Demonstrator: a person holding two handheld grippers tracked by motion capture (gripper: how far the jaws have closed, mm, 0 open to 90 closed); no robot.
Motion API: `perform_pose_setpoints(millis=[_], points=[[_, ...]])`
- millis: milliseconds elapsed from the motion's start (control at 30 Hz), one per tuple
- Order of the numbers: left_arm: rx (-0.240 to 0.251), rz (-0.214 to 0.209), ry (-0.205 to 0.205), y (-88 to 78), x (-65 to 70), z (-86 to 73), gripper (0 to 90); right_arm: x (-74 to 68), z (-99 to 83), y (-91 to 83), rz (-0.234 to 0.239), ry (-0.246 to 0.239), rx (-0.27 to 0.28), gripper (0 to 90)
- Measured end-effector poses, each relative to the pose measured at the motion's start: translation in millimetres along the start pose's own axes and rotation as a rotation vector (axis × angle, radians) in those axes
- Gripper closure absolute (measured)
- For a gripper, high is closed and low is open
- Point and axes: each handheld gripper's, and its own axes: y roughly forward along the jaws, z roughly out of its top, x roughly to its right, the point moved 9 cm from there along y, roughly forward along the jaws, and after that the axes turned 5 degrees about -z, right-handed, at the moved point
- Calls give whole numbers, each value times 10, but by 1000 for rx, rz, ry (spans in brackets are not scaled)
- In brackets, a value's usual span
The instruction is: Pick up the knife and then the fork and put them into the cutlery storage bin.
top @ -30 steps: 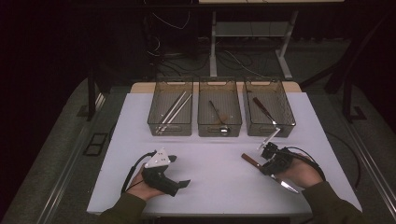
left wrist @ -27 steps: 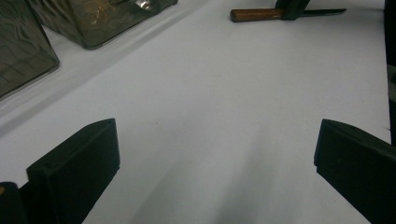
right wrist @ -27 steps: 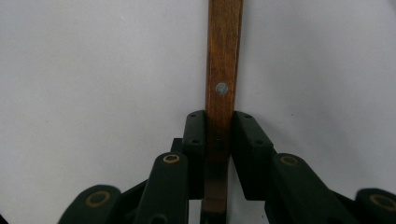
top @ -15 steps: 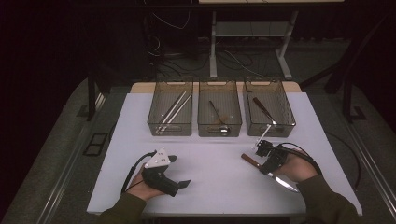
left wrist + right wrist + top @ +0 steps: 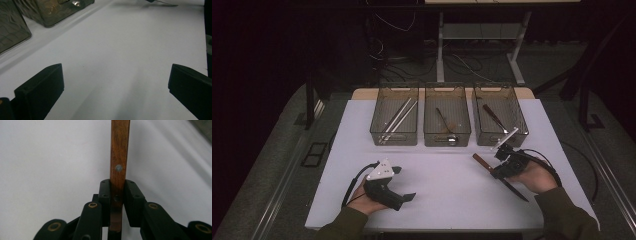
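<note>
- My right gripper [image 5: 117, 195] is clamped on the knife [image 5: 119, 152]: in the right gripper view both pads press the flanks of its brown wooden handle, which runs straight up the middle of the frame from between my jaws, a rivet showing partway along
- In the high view the right gripper [image 5: 498, 165] sits at the lower right of the table [image 5: 437, 190], and the knife [image 5: 480, 162] crosses it on a slant, the wooden end toward the upper left, the dark blade toward the lower right under my hand
- The relation that matters: the knife's long axis lies in line with my jaws, not across them, so it sticks out ahead like an extension of the gripper
- The three trays stand in a row above, in the middle of the high view; the right tray [image 5: 517, 131], which already holds a knife-like piece, is the nearest to my right gripper, just above it in the frame
- I judge the coming move to be a lift toward that tray, swinging the handle until it runs along the tray's length
- My left gripper [image 5: 403, 183] rests at the lower left, well apart from the knife; in the left gripper view its jaws stand wide over bare white table with nothing between them
</note>
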Motion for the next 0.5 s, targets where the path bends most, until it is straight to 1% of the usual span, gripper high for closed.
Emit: perform_pose_setpoints(millis=[100, 233, 267, 300, 367, 500], points=[[-3, 0, 1, 1, -1, -2, 0, 51, 28, -59, 6, 29, 60, 772], [-2, 0, 0, 1, -1, -2, 0, 137, 86, -158, 30, 85, 168, 772], [-1, 1, -1, 1, -2, -2, 0, 154, 92, -173, 31, 94, 184, 772], [-1, 1, -1, 1, -2, -1, 0, 179, 103, -190, 32, 97, 212, 772], [-2, 0, -1, 1, -2, -1, 0, 226, 115, -217, 47, 129, 258, 772], [-1, 1, 0, 1, -4, -1, 0, 305, 120, -268, 55, 174, 328, 771]])
